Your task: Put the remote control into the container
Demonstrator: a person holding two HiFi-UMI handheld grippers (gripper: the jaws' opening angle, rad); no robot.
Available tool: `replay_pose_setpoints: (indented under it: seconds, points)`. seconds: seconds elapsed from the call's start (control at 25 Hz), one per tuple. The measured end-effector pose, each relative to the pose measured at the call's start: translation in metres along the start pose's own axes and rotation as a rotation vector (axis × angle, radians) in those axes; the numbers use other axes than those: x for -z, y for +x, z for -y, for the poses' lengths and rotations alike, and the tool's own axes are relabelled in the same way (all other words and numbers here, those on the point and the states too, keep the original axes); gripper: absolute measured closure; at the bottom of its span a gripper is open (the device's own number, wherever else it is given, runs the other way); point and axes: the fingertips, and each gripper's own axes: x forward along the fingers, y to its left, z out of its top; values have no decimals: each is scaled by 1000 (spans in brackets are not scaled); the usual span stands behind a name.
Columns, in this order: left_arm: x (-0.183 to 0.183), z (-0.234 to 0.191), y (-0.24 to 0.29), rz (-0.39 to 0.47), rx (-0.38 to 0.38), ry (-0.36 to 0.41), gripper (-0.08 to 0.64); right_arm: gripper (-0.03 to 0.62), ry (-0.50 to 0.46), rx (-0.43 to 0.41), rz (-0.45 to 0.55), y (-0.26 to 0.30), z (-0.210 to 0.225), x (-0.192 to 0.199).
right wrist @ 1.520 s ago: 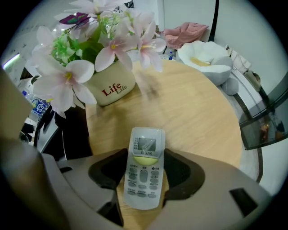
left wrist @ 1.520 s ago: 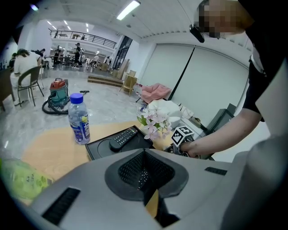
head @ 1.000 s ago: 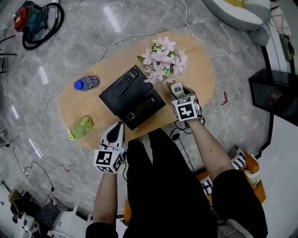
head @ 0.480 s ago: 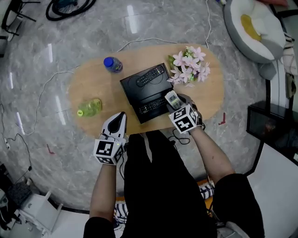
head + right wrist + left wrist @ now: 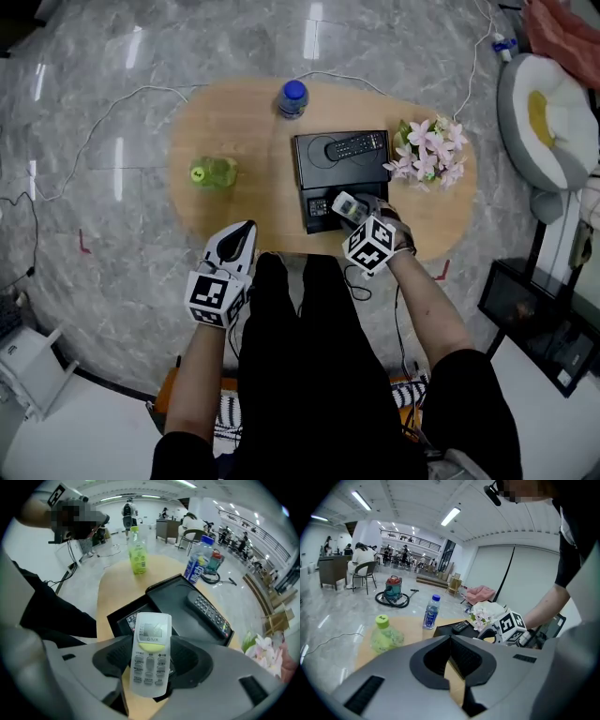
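Oval wooden table [image 5: 244,122] on a grey marble floor [image 5: 94,281], bearing one clear bottle with blue cap [image 5: 292,98], upright at the far edge; one squat green bottle with green cap [image 5: 213,172], upright toward the left end and well apart from the first; and one bunch of pink and white flowers [image 5: 427,155] at the right end. Off the table: a white cushion with a yellow patch [image 5: 548,122] on the floor at right. Farther back in the hall: a red and teal vacuum cleaner [image 5: 393,588] with coiled hose, and a chair [image 5: 363,573] with a person seated.

Right gripper [image 5: 352,215] holds white remote [image 5: 344,202] (at the black container [image 5: 317,156])
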Motion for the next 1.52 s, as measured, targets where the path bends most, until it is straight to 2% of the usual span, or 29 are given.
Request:
replay_pose_setpoints:
  seconds: [0.16,0.44,0.84,1.08,1.24,1.36,1.52]
  points:
    - [21,-17,-14,28,-72,-61,552,331,-193,-36,-24,21,-12,-8]
    - [59,-12,-32,46,-168,-169,552,331,-399,-97,-52,41,-21,-8]
    - [89,-11,-48,81,-288,-284,552,331,-512,-155,-55,62,-31,-9]
    - [96,-7,-48,86,-304,-313,552,331,-578,-171,-64,72,-37,-4]
    - [101,-10,-52,95,-323,-338,552,330,-592,-177,-61,74,-39,-5]
    - [100,-7,-51,87,-318,-329,552,330,-594,-194,-50,70,-43,-4]
    - [93,-1,-49,89,-308,-314,552,330,-556,-177,-20,61,-40,-10]
